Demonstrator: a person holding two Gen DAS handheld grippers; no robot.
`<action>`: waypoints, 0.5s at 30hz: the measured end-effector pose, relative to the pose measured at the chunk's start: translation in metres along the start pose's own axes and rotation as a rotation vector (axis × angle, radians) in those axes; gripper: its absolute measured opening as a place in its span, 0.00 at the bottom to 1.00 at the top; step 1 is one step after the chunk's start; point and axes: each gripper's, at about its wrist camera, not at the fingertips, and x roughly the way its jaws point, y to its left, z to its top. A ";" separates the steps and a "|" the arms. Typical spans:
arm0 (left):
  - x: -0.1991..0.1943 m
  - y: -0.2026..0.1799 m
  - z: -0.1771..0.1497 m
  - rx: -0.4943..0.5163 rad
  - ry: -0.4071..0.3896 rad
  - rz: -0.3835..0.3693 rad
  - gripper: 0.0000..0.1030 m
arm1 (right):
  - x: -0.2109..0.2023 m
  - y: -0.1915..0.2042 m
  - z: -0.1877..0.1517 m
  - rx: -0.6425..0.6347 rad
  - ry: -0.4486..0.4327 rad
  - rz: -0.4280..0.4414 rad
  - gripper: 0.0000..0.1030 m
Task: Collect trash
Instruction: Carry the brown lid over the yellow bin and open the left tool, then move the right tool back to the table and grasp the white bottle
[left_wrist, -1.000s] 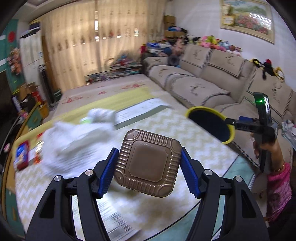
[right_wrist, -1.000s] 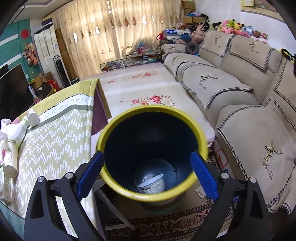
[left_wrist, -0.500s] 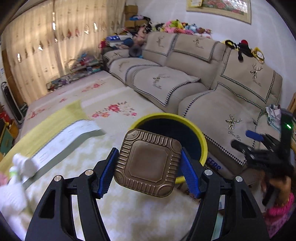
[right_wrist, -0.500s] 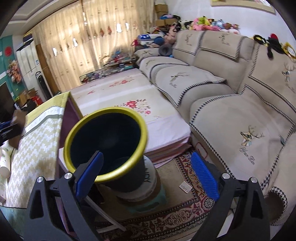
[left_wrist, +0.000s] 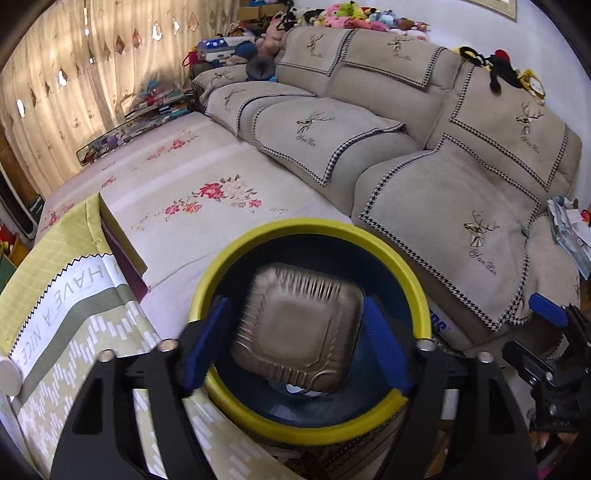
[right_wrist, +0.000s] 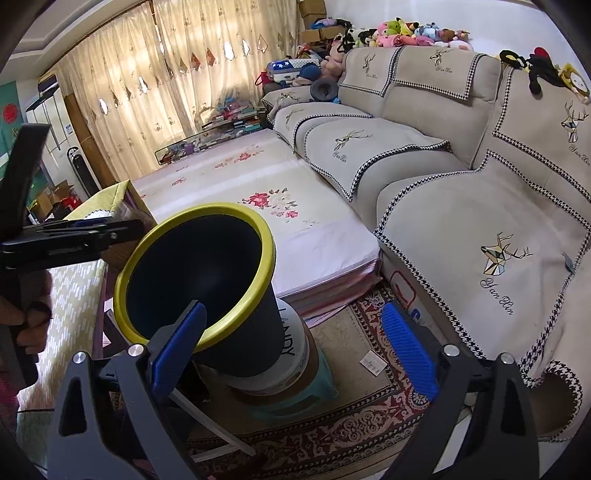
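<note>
A square brown ridged foil tray (left_wrist: 297, 326) is blurred, inside the mouth of the dark bin with a yellow rim (left_wrist: 402, 266), apart from both blue pads. My left gripper (left_wrist: 295, 343) is open above the bin's near rim. My right gripper (right_wrist: 291, 345) is open and empty, just right of the same bin (right_wrist: 251, 325). The right gripper also shows at the right edge of the left wrist view (left_wrist: 550, 332). The left gripper shows at the left of the right wrist view (right_wrist: 74, 236).
The bin stands on a white bucket (right_wrist: 295, 358) on a green stool (right_wrist: 321, 387) over a patterned rug (right_wrist: 369, 417). A table with a yellow-green cloth (left_wrist: 74, 332) lies left. A flowered mattress (left_wrist: 207, 199) and beige sofa (left_wrist: 461, 206) lie behind.
My left gripper swung from the table over the bin, opened and released the foil tray, which is dropping into the bin. My right gripper moved right, away from the bin.
</note>
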 end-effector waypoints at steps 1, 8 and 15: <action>0.001 0.002 0.000 -0.006 -0.002 0.001 0.78 | 0.000 0.000 0.000 -0.001 0.000 0.001 0.88; -0.051 0.018 -0.013 -0.059 -0.092 0.021 0.82 | -0.006 0.006 -0.001 -0.008 -0.005 0.010 0.89; -0.157 0.041 -0.061 -0.149 -0.250 0.080 0.95 | -0.011 0.028 -0.003 -0.043 -0.007 0.042 0.89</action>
